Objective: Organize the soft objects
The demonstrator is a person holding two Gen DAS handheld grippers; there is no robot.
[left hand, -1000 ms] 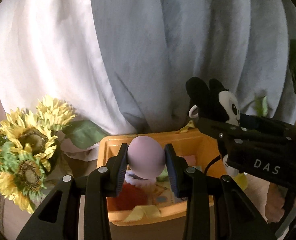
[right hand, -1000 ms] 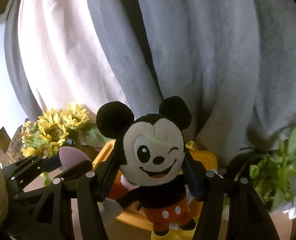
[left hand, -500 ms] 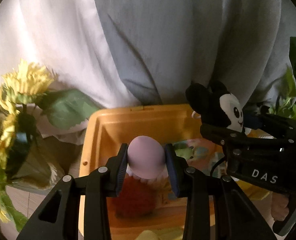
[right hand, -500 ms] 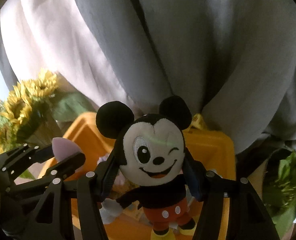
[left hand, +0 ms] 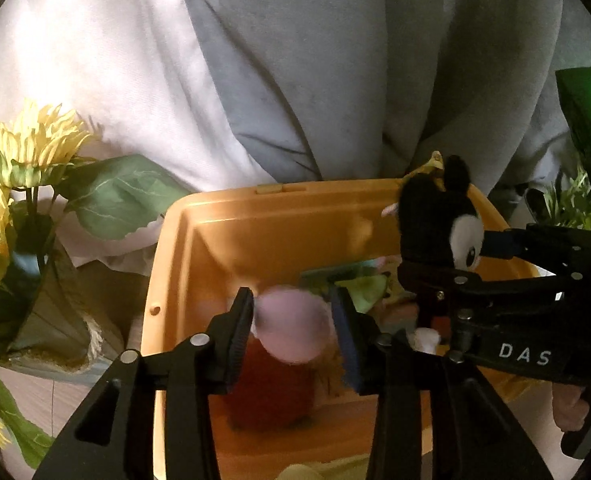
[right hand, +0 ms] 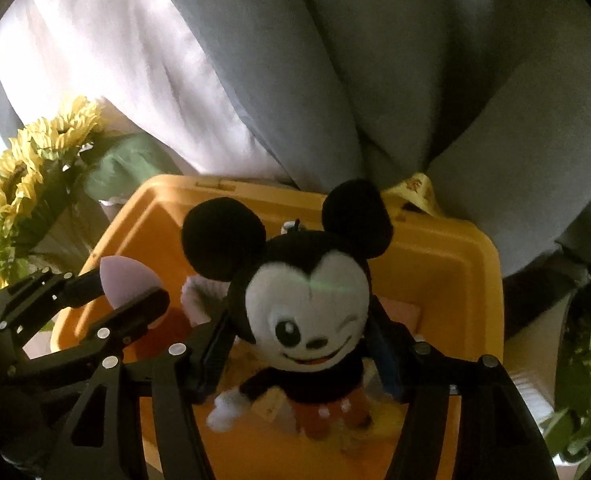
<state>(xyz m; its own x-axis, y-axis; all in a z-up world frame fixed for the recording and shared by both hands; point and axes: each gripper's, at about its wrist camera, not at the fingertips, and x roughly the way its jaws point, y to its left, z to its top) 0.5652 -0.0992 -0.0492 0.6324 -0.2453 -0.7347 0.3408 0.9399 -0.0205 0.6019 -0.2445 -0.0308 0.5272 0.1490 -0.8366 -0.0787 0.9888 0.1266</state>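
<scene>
Left wrist view: the left gripper (left hand: 293, 330) pinches a lilac ball (left hand: 291, 328) over the orange bin (left hand: 255, 220); the right gripper (right hand: 301, 344) clamps the Mickey plush (right hand: 307, 312). Next, probably release both inside.

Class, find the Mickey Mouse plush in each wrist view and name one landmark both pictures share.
Left wrist view: Mickey Mouse plush at the right, side-on, between the right gripper's fingers.
Right wrist view: Mickey Mouse plush in the centre, facing the camera, over the bin.
Shared landmark: the orange bin below both grippers.
</scene>
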